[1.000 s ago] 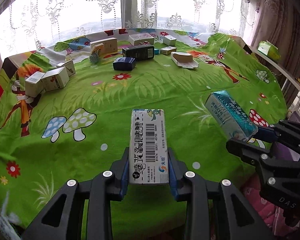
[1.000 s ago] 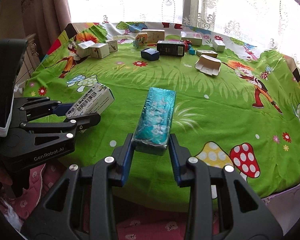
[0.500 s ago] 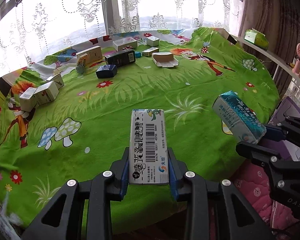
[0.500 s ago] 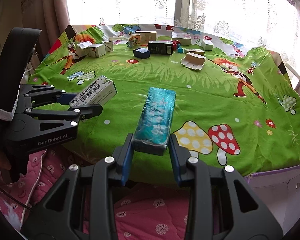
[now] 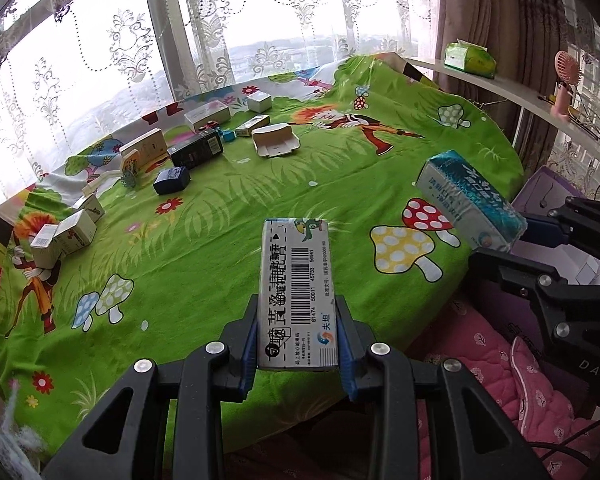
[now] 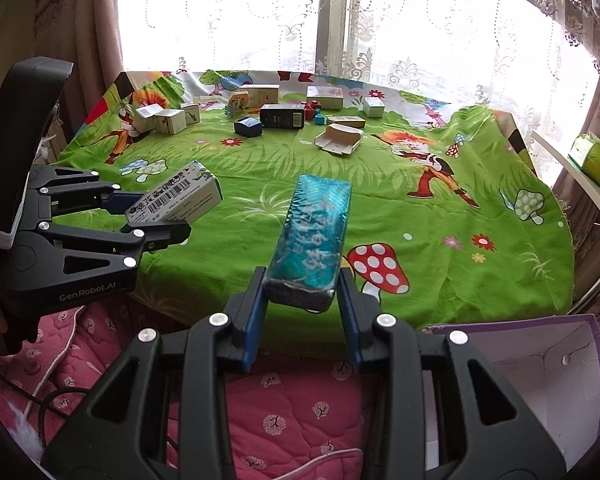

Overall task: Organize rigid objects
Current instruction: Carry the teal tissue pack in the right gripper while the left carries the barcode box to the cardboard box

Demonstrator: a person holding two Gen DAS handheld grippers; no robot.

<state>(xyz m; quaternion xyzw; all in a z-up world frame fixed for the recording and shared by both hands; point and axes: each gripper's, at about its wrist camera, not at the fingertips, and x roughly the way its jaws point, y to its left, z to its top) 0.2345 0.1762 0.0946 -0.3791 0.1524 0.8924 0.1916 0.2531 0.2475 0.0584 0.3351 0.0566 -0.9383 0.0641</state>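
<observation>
the left gripper [image 5: 298,336] has its jaws clamped on a light, stiff white carton [image 5: 296,292] and the right gripper [image 6: 302,300] on a glossy, likely slippery teal carton [image 6: 314,236], each gripped by its long sides near one end, above the green worktop's [image 5: 228,216] near edge.

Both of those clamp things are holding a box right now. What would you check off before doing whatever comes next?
1. Left gripper clamped on the white barcode box: ok.
2. Right gripper clamped on the teal box: ok.
3. The two held boxes apart from each other: ok.
4. Open purple-edged carton below the table's edge, right of the right gripper: ok.
5. Whether that carton has room: cannot tell.
6. Other boxes far off near the window: ok.
</observation>
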